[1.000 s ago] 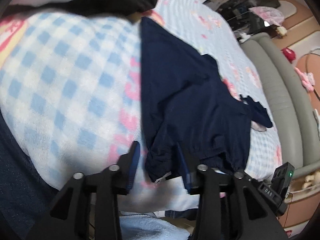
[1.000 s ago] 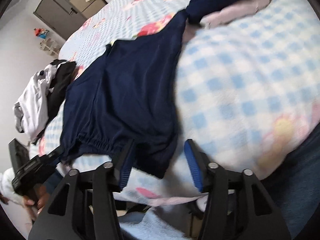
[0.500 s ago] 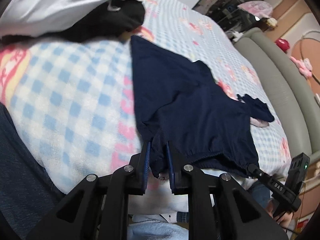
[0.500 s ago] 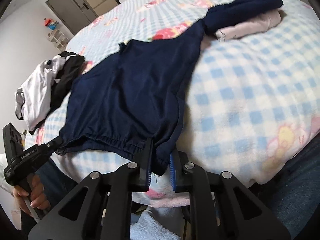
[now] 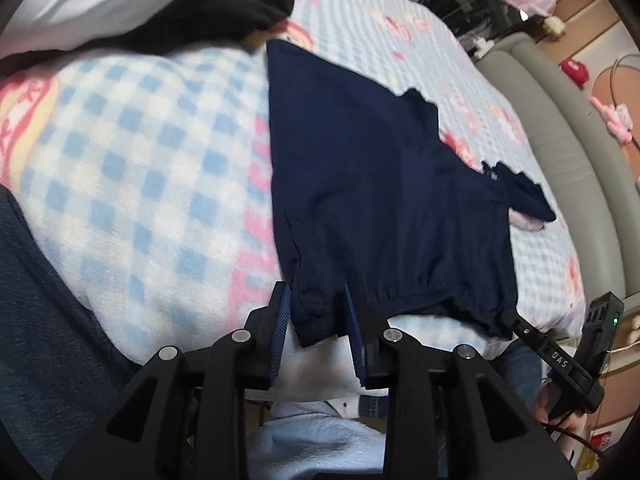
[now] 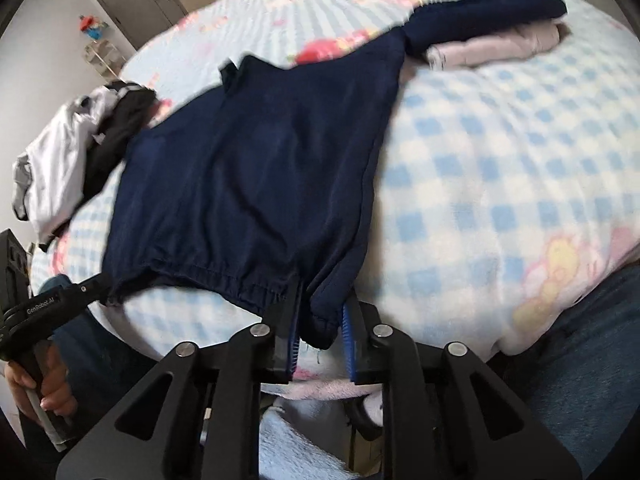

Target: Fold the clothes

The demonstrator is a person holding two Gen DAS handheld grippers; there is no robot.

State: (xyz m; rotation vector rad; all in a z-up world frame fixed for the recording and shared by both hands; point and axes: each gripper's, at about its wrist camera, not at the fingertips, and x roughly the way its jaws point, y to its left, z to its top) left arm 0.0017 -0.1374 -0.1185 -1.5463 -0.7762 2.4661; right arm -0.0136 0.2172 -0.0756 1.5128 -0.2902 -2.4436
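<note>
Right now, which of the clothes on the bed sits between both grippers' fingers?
The spread-out navy garment with the elastic hem. Left gripper and right gripper each straddle a hem corner; the white-and-black pile and folded navy-and-pink stack lie apart.

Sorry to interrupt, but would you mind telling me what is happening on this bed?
A person with a handheld gripper in each hand is folding navy blue shorts spread on the blue-checked fleece blanket. The left gripper and right gripper each straddle a waistband corner, jaws parted rather than clamped. A grey and black clothes pile lies beyond.
</note>
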